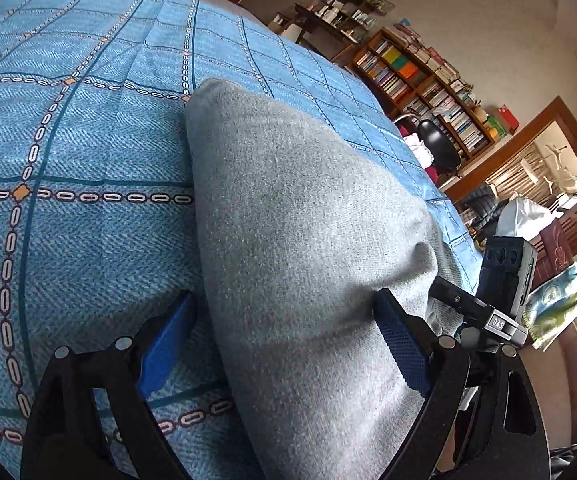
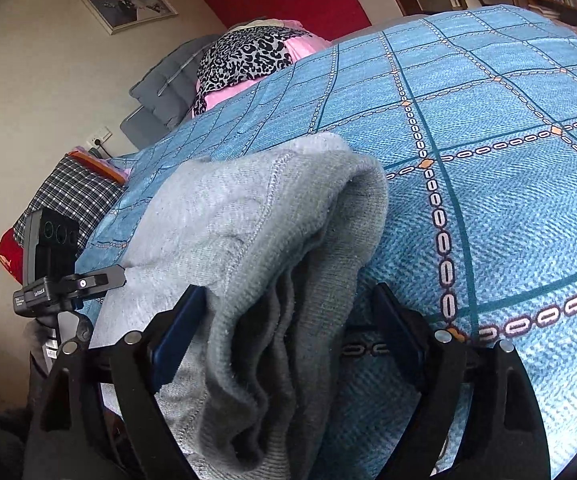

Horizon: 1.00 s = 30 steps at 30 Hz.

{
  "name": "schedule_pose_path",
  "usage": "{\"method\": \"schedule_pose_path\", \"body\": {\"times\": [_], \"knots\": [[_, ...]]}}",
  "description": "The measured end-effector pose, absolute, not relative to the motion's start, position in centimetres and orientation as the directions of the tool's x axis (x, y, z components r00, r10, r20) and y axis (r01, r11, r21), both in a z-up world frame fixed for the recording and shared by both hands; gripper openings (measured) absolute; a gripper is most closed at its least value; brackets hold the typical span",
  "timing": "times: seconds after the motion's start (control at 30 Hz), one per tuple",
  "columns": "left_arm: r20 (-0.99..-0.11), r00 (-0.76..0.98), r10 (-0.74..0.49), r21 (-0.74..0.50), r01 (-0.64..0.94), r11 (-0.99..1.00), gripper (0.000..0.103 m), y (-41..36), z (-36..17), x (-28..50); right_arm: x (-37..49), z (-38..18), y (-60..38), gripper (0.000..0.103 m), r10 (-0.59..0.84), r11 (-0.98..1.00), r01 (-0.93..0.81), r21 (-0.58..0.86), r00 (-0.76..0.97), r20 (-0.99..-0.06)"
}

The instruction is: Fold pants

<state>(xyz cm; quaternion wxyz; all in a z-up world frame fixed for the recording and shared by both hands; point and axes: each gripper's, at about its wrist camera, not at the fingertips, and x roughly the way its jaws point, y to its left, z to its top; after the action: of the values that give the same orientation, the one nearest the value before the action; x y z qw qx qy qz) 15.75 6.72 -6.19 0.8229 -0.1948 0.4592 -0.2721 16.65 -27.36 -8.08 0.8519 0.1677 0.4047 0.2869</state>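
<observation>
Folded grey pants (image 1: 308,216) lie on a blue patterned bedspread (image 1: 68,140). My left gripper (image 1: 286,300) stands open astride one end of the folded bundle. Its right blue pad (image 1: 400,344) sits against the cloth, while its left pad (image 1: 168,344) is clear of it over the bedspread. In the right wrist view the pants (image 2: 256,216) show their hem and stacked layers. My right gripper (image 2: 288,292) is open around that end, with the cloth lying loose between the pads and a gap to the right pad (image 2: 398,336).
The bedspread (image 2: 488,140) covers a wide bed. A leopard-print and pink pillow (image 2: 248,60) and a grey quilt (image 2: 168,84) lie at its head, a checked cloth (image 2: 72,196) beside it. A bookshelf (image 1: 420,80) and doorway (image 1: 536,168) stand past the bed's far side.
</observation>
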Motion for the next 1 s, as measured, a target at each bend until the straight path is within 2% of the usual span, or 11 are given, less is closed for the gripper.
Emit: {"method": "schedule_pose_path", "body": {"times": [0.13, 0.23, 0.3, 0.33, 0.4, 0.5, 0.7, 1.0], "knots": [[-0.644, 0.42, -0.639, -0.574, 0.288, 0.767, 0.089, 6.3, -5.9, 16.1, 17.9, -8.2, -27.1, 0.086, 0.656, 0.754, -0.381, 0.534, 0.481, -0.582], [-0.633, 0.406, -0.659, -0.591, 0.297, 0.75, 0.089, 6.0, -6.0, 16.5, 18.4, -8.3, -26.6, 0.082, 0.669, 0.743, -0.412, 0.527, 0.46, -0.583], [-0.63, 0.401, -0.666, -0.592, 0.308, 0.745, 0.089, 5.7, -6.1, 16.7, 18.7, -8.3, -26.6, 0.073, 0.682, 0.731, -0.423, 0.535, 0.446, -0.579], [-0.629, 0.399, -0.668, -0.59, 0.314, 0.744, 0.086, 5.5, -6.1, 16.8, 18.7, -8.3, -26.7, 0.07, 0.689, 0.724, -0.426, 0.542, 0.441, -0.575], [-0.624, 0.405, -0.669, -0.591, 0.315, 0.742, 0.069, 5.4, -6.0, 16.9, 18.7, -8.3, -27.0, 0.055, 0.705, 0.71, -0.431, 0.557, 0.436, -0.56], [-0.607, 0.419, -0.675, -0.592, 0.327, 0.736, 0.053, 5.4, -5.6, 16.6, 18.5, -8.1, -27.4, 0.044, 0.721, 0.693, -0.437, 0.573, 0.442, -0.534], [-0.567, 0.473, -0.675, -0.564, 0.375, 0.736, 0.028, 5.8, -2.9, 17.2, 18.4, -5.5, -26.9, 0.04, 0.703, 0.711, -0.476, 0.517, 0.498, -0.508], [-0.538, 0.533, -0.653, -0.493, 0.429, 0.757, 0.026, 5.0, 0.8, 21.6, 22.4, -1.0, -27.4, 0.039, 0.668, 0.743, -0.499, 0.446, 0.595, -0.447]]}}
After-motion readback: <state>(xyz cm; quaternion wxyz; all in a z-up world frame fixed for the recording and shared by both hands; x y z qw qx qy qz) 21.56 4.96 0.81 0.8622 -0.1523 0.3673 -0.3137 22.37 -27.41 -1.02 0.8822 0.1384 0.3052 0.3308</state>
